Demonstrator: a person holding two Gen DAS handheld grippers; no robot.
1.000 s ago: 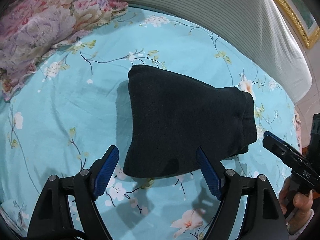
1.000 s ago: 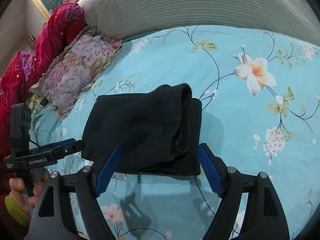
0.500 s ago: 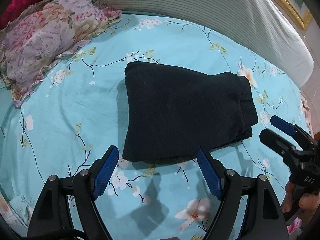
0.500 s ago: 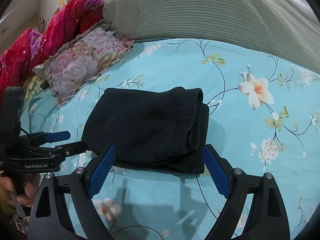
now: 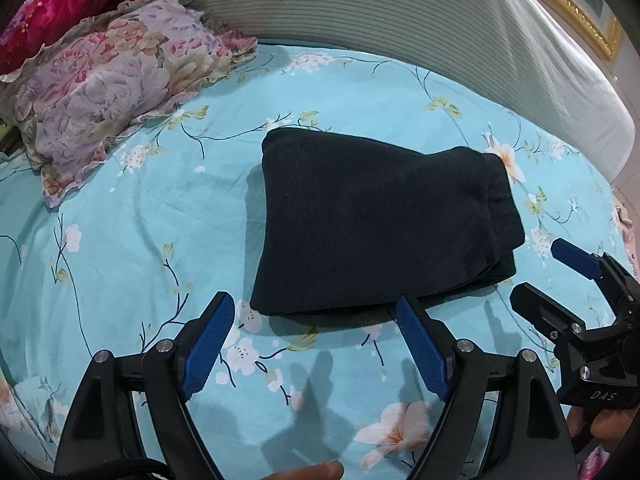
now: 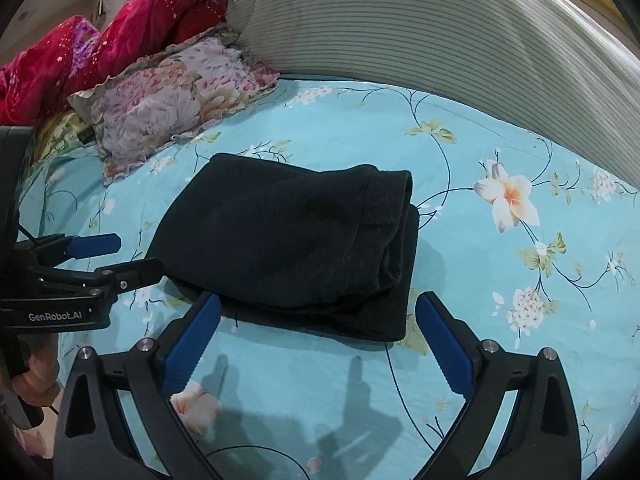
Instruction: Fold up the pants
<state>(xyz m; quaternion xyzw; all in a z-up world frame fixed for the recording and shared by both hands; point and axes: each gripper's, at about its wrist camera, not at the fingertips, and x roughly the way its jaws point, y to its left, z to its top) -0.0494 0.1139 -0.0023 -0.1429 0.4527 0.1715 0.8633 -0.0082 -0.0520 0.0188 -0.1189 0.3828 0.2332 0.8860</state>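
Note:
The black pants [image 5: 372,224] lie folded into a compact stack on the turquoise floral bedsheet [image 5: 160,240]; they also show in the right wrist view [image 6: 296,240]. My left gripper [image 5: 316,304] is open and empty, held just short of the stack's near edge. My right gripper [image 6: 318,304] is open and empty, also just short of the stack. Each gripper shows in the other's view: the right one [image 5: 540,272] at the stack's right side, the left one [image 6: 120,256] at its left side, both apart from the cloth.
A floral pillow [image 5: 112,92] lies at the back left, with a red blanket [image 6: 100,44] behind it. A striped grey headboard cushion [image 5: 420,32] runs along the far side. A gold picture frame [image 5: 568,8] hangs behind it.
Both grippers have drawn back and up from the folded pants, so more of the bed shows. The pants have stayed still.

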